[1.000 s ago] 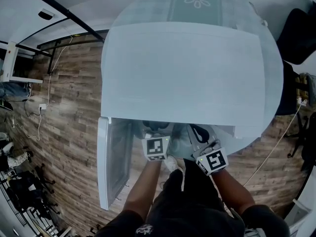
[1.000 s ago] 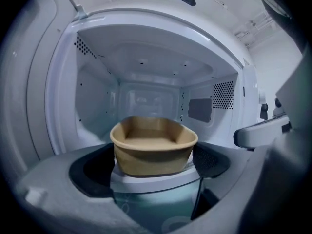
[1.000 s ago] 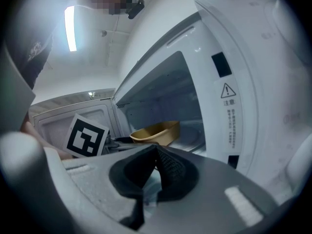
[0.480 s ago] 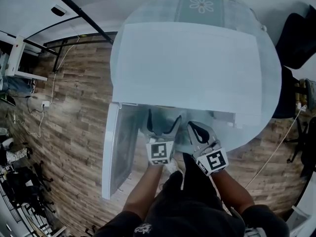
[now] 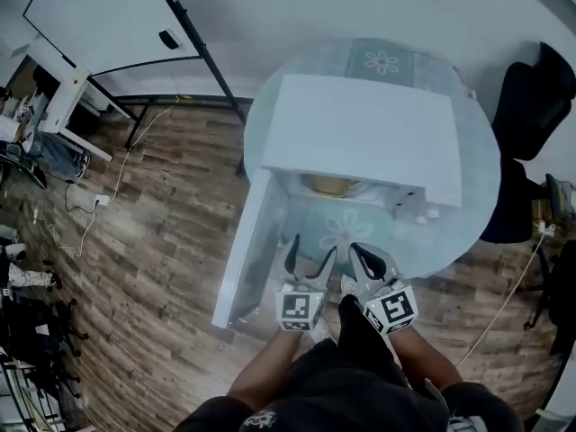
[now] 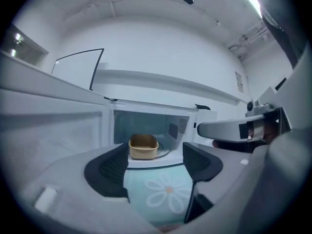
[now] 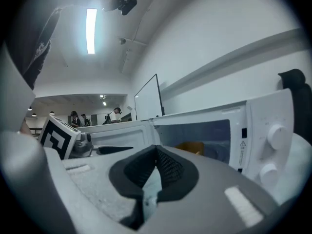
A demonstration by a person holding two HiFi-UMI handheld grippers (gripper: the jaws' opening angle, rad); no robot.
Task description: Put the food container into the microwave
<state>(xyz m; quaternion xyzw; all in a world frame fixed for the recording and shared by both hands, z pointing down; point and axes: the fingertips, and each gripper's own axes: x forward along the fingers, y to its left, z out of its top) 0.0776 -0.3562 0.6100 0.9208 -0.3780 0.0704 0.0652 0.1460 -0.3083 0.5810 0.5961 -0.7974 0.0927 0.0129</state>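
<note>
**Container sits inside the open microwave, both grippers empty in front of it**

The microwave [image 5: 360, 133] stands on a round glass table [image 5: 463, 210]. Its door [image 5: 247, 250] is swung fully open to the left in the head view. The food container [image 6: 143, 146], a tan open tub, rests on the turntable inside the cavity, upright and well apart from both tools.

The left gripper [image 6: 156, 162] hangs in front of the opening and points roughly level at the cavity. Its jaws are spread and have just been closing a little. Nothing is between them; only the flowered mat [image 5: 337, 228] on the table shows through the gap.

The right gripper [image 7: 156, 148] is just beside the left one, on its right. Its jaw tips are pressed together and pinch nothing. From its view the tub shows as an orange shape behind the door frame, with the two control knobs [image 7: 275, 133] to the right of the cavity.

A dark chair [image 5: 526, 106] stands at the far side of the table, on a wood-plank floor [image 5: 153, 214].
</note>
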